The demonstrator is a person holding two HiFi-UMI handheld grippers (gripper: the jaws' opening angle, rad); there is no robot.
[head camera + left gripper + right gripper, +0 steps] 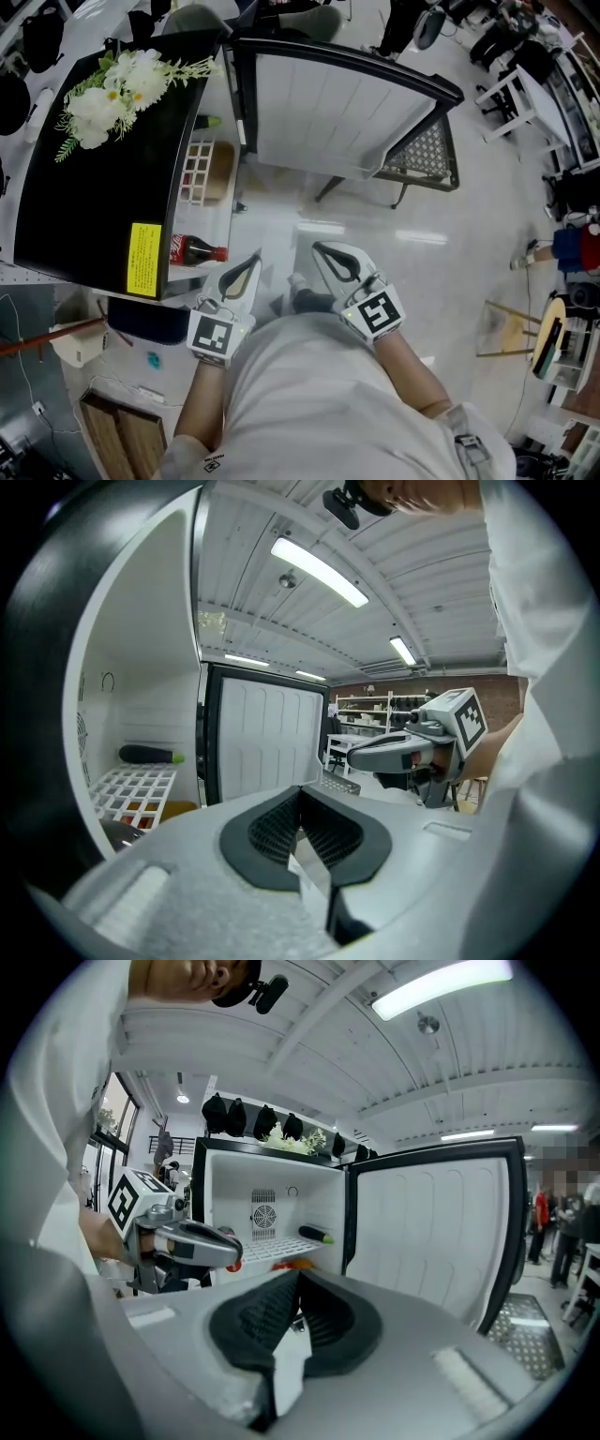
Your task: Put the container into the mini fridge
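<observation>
— So, where is the container?

— Hard to say; no view shows it plainly. A tan rounded thing (221, 171) lies under the white wire shelf (197, 167) inside the mini fridge (103, 178), at the upper left of the head view. The shelf's grid covers most of it, so I cannot tell its shape or whether it is the container.

— Does either gripper have hold of it?

— No. The left gripper (255, 259) has its jaws closed tip to tip with nothing between them. The right gripper (320, 248) is the same, jaws together and empty. Both sit low in the middle of the frame, side by side but apart, just in front of the open fridge.

— What else is inside?

— A dark elongated thing with a green end (150, 755) lies on the wire shelf near the back wall. Lower down lies a dark soda bottle with a red label (197, 251), its base cut off by the fridge's black top.

— And outside?

— The door (328, 112) is swung wide, showing its white ribbed lining. White flowers (108, 89) rest on the fridge's top. The print on the yellow label (143, 258) is too small to read.
</observation>
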